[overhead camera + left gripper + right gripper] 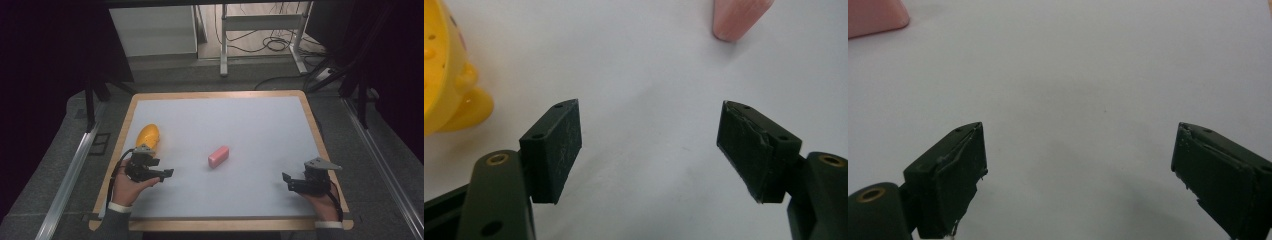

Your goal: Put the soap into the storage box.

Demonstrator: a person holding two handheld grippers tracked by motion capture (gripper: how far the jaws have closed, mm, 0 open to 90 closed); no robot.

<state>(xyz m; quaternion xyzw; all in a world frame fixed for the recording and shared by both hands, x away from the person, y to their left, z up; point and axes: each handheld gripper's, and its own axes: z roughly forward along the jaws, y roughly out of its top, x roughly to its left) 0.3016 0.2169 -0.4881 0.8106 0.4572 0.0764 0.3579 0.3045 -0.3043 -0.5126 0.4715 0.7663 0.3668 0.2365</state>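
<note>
Both jaws spread wide, left hand-held gripper (161, 175) just behind the yellow toy (148, 136), right hand-held gripper (289, 181) low and empty, pink block (218, 156) waiting between for a grab.

A block (218, 156) is placed near the middle of the tabletop (250, 120). A toy (148, 136) is set well to its left, just beyond the left tongs (161, 174); the right tongs (292, 181) are held well to the block's right.
</note>
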